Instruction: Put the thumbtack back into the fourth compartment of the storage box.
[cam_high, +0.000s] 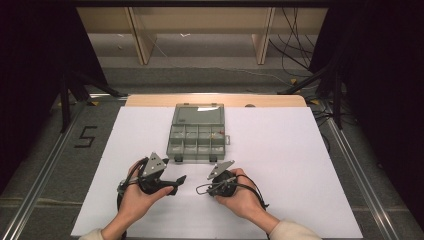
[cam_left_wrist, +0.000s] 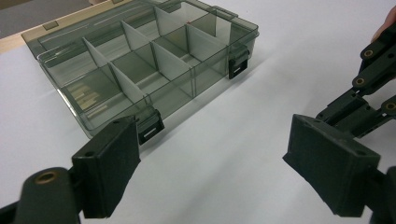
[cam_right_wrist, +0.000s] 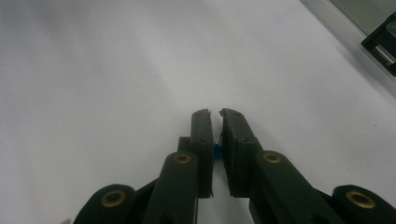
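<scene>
High view: white sheet (cam_high: 280, 165) covers wooden table (cam_high: 150, 100).

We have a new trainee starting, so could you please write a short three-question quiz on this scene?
1. True or false: the lid of the compartment box is closed.
2. Which gripper has its jaws wide apart: A, the left gripper, or B, the right gripper?
3. What colour is the small item pinched between the right gripper's jaws?
Key: 1 false, the lid lies open behind the compartments; 2 A; 3 blue.
</scene>
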